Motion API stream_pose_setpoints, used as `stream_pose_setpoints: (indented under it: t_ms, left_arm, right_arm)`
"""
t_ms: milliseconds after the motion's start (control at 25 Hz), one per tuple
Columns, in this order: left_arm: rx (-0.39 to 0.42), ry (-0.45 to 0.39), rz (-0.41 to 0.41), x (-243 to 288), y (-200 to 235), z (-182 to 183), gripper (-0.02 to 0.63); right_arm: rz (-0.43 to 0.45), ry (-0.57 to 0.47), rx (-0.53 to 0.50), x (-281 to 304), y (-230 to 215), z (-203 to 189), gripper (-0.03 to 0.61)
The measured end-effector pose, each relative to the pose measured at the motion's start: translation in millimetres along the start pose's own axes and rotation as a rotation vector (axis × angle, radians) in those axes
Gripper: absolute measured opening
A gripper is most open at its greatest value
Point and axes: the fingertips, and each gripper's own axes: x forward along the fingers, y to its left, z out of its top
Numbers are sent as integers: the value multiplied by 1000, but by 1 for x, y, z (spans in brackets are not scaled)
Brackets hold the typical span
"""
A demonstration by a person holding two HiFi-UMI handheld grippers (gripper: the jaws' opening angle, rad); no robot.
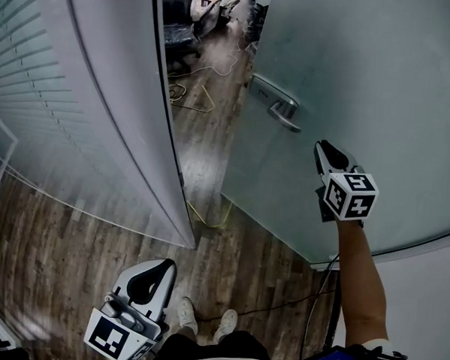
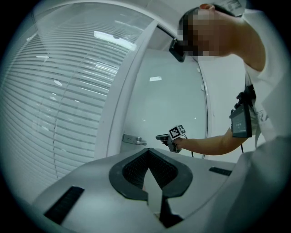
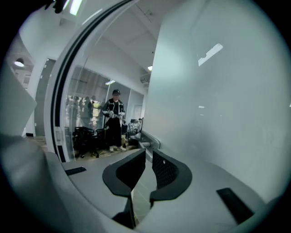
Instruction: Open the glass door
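Observation:
The frosted glass door (image 1: 381,78) stands ajar, its free edge toward the gap in the middle of the head view. Its metal lever handle (image 1: 280,107) (image 2: 134,139) (image 3: 148,142) sticks out near that edge. My right gripper (image 1: 321,147) (image 2: 160,136) (image 3: 148,153) is held up close to the door face, a short way from the handle and not touching it. Its jaws stand a narrow gap apart with nothing between them. My left gripper (image 1: 163,265) (image 2: 149,152) hangs low by my side, its tips together and empty.
A curved glass wall with blinds (image 1: 71,92) closes the left side. Through the gap I see an office chair (image 1: 180,30), loose cables (image 1: 186,92) on the wooden floor and a person (image 3: 113,120) standing in the room beyond. A yellow cable (image 1: 208,216) lies at the door's foot.

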Motion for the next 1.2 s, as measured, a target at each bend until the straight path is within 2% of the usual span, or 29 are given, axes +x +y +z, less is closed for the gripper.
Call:
stream_pose_setpoints:
  t_ms: [200, 280, 520, 640, 720, 920, 1080, 1200]
  left_arm:
    - [33, -44, -61, -5, -4, 18, 0]
    - [40, -54, -91, -12, -5, 22, 0]
    - [43, -77, -189, -43, -4, 20, 0]
    - [49, -76, -213, -51, -8, 20, 0]
    - [55, -76, -219, -57, -12, 16, 0]
    - [64, -90, -219, -71, -35, 3, 0]
    - [76, -109, -201, -85, -58, 8, 0]
    - [97, -128, -176, -105, -73, -17, 0]
  right_arm:
    - [-13, -122, -22, -81, 30, 33, 6]
    - [-21, -159, -16, -113, 48, 42, 3]
    - [-60, -223, 37, -198, 118, 43, 3]
    - [-58, -233, 55, -230, 142, 41, 3]
    - [-50, -226, 48, -246, 157, 30, 3]
    - [16, -155, 73, -267, 193, -36, 3]
    - [80, -140, 85, -298, 218, -58, 3]
    - [102, -152, 104, -324, 234, -95, 3]
